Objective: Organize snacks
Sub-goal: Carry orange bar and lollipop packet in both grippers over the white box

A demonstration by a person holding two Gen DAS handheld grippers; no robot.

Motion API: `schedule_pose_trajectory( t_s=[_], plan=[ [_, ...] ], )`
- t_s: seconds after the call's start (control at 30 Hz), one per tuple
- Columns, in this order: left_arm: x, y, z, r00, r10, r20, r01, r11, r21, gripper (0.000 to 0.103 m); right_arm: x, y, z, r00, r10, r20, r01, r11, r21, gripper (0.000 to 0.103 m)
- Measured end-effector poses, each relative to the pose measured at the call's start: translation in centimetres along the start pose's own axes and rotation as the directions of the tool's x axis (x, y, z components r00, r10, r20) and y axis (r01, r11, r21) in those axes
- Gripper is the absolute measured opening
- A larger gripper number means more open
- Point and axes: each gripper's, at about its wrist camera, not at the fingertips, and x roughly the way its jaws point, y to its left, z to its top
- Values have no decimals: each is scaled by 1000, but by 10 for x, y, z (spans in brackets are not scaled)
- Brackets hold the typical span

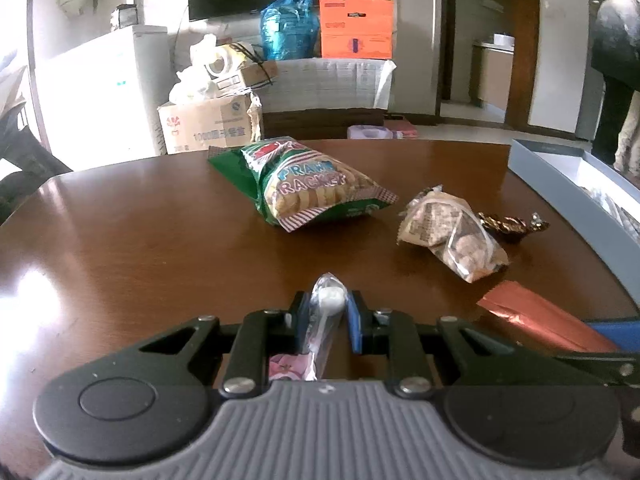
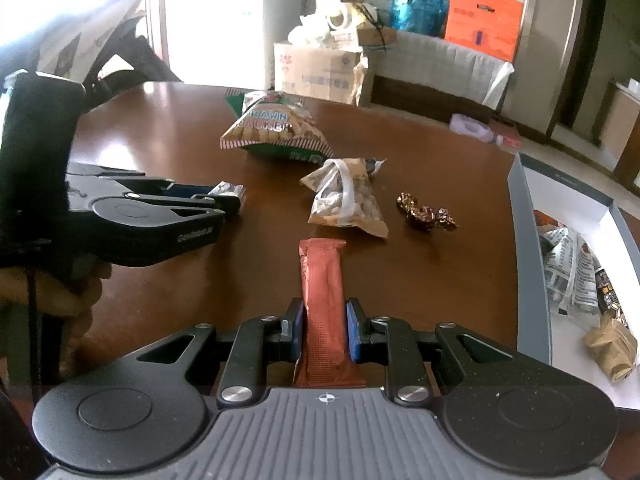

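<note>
Left wrist view: your left gripper (image 1: 325,314) fingers pinch a small clear-wrapped candy (image 1: 329,300) above the brown counter (image 1: 140,240). Your right gripper (image 2: 323,330) fingers pinch a red snack bar (image 2: 322,300), its far end pointing away over the counter. Ahead lie a prawn cracker bag (image 1: 308,184), a clear biscuit packet (image 1: 452,236) and a gold-wrapped candy (image 1: 508,224) just beside it. At right, a grey box (image 2: 524,240) holds other snack packets (image 2: 572,268).

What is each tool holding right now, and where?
Left tool: clear-wrapped candy, gripped near its tip. Right tool: red snack bar, gripped near its rear end.
</note>
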Motion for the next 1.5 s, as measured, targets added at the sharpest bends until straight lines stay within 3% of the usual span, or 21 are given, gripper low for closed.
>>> schedule_pose_trajectory(
  t_s=[1.5],
  plan=[
    [7, 36, 7, 997, 81, -5, -81, 992, -101, 18, -3, 3, 7, 999, 42, 23, -43, 999, 0, 23]
  ],
)
